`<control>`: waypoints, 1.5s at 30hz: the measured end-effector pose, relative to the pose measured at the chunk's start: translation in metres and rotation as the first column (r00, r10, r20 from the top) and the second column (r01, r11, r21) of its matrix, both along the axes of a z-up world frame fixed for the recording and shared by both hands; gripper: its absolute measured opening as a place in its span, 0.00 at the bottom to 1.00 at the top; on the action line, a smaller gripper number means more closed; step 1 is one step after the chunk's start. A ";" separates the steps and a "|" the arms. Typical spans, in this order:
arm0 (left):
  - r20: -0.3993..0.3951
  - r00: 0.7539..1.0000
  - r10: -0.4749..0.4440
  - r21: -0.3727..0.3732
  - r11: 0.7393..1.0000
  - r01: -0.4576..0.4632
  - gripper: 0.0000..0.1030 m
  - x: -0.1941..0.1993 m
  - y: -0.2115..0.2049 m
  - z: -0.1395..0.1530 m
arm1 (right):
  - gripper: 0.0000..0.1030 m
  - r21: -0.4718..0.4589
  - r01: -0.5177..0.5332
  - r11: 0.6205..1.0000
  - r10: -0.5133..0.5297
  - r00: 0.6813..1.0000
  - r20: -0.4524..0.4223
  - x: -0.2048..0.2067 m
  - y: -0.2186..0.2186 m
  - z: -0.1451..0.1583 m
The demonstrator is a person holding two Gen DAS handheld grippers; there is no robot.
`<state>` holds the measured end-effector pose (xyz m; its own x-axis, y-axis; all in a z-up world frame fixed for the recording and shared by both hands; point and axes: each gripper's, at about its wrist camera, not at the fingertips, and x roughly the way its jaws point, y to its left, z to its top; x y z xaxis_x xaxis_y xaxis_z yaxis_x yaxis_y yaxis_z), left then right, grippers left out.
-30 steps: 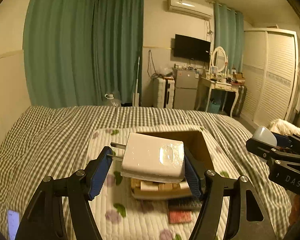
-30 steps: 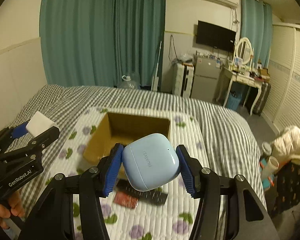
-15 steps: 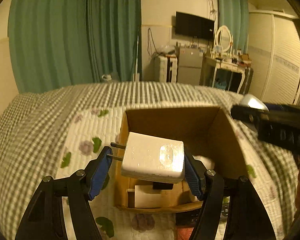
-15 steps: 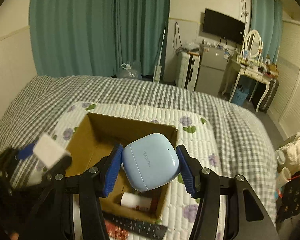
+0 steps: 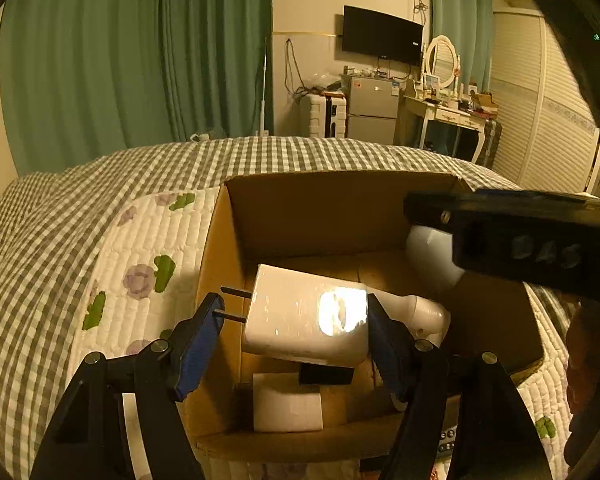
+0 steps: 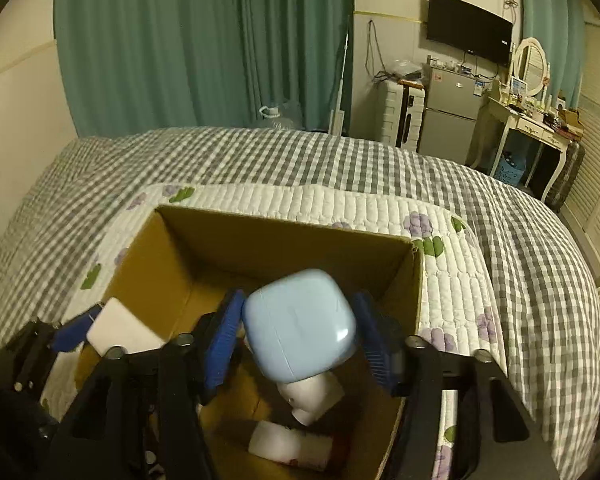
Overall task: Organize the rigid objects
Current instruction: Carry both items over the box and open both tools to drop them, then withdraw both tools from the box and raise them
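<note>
An open cardboard box (image 5: pixel 340 208) stands on the bed; it also shows in the right wrist view (image 6: pixel 284 248). My left gripper (image 5: pixel 296 328) is shut on a white plug charger (image 5: pixel 300 320), prongs pointing left, and holds it over the box's near left part. My right gripper (image 6: pixel 300 332) has its jaws a little apart around a light blue earbud case (image 6: pixel 300 324), which sits tilted between the pads over the box's inside. The charger also shows in the right wrist view (image 6: pixel 120 332). The case shows in the left wrist view (image 5: pixel 428 256) under the right gripper.
Inside the box lie a white bottle (image 6: pixel 312 396), a white tube (image 6: pixel 288 444) and a small white box (image 5: pixel 288 404). The box rests on a floral quilted pad (image 6: pixel 452 280) over a checked bedspread (image 6: pixel 340 160). A remote (image 5: pixel 446 438) lies in front of the box.
Both grippers have moved forward and down over the box. The right gripper's jaws have spread a little and the blue case has tipped forward between them.
</note>
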<state>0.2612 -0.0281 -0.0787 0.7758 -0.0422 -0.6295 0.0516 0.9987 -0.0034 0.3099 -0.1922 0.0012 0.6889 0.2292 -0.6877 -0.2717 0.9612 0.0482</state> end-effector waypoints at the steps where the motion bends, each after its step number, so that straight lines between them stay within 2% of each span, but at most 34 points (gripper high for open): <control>1: 0.006 1.000 0.005 -0.004 1.000 -0.005 0.75 -0.003 0.001 0.003 | 0.77 0.014 0.010 1.000 -0.010 1.000 0.012 -0.003 -0.003 0.005; 3: 0.038 0.999 0.028 -0.003 1.000 -0.028 0.86 -0.012 0.002 0.014 | 0.77 0.030 0.019 0.999 -0.019 1.000 0.016 -0.008 -0.006 0.015; 11: 0.149 0.988 0.035 0.009 0.999 -0.037 0.92 -0.065 0.007 0.091 | 0.78 -0.029 0.028 0.999 -0.025 0.994 0.111 -0.067 -0.023 0.085; 15: 0.225 0.974 0.030 0.024 0.999 -0.036 0.99 -0.105 0.008 0.133 | 0.85 -0.040 0.041 0.998 -0.034 0.986 0.163 -0.106 -0.032 0.121; 18: 0.262 0.965 0.027 0.035 0.999 -0.038 1.00 -0.131 0.009 0.156 | 0.86 -0.058 0.044 0.997 -0.033 0.982 0.187 -0.139 -0.036 0.144; 21: 0.269 0.963 0.023 0.041 0.999 -0.036 1.00 -0.156 0.013 0.169 | 0.91 -0.067 0.053 0.996 -0.038 0.976 0.213 -0.172 -0.039 0.159; 25: 0.272 0.962 0.035 0.023 0.999 -0.043 1.00 -0.187 0.020 0.172 | 0.94 -0.075 0.062 0.995 -0.043 0.971 0.234 -0.212 -0.041 0.167; 29: 0.257 0.965 0.058 -0.007 0.998 -0.058 1.00 -0.209 0.031 0.162 | 0.95 -0.069 0.082 0.994 -0.065 0.971 0.229 -0.245 -0.042 0.156; 34: 0.231 0.970 0.076 -0.024 0.997 -0.073 1.00 -0.214 0.033 0.143 | 0.95 -0.040 0.113 0.993 -0.104 0.977 0.186 -0.257 -0.045 0.123; 39: 0.182 0.981 0.069 0.015 0.997 -0.073 1.00 -0.202 0.025 0.103 | 0.95 -0.057 0.139 0.989 -0.130 0.983 0.128 -0.236 -0.054 0.075; 45: 0.098 0.990 0.101 0.004 0.995 -0.102 1.00 -0.179 0.020 0.052 | 0.95 -0.067 0.117 0.991 -0.114 0.992 0.043 -0.205 -0.060 0.021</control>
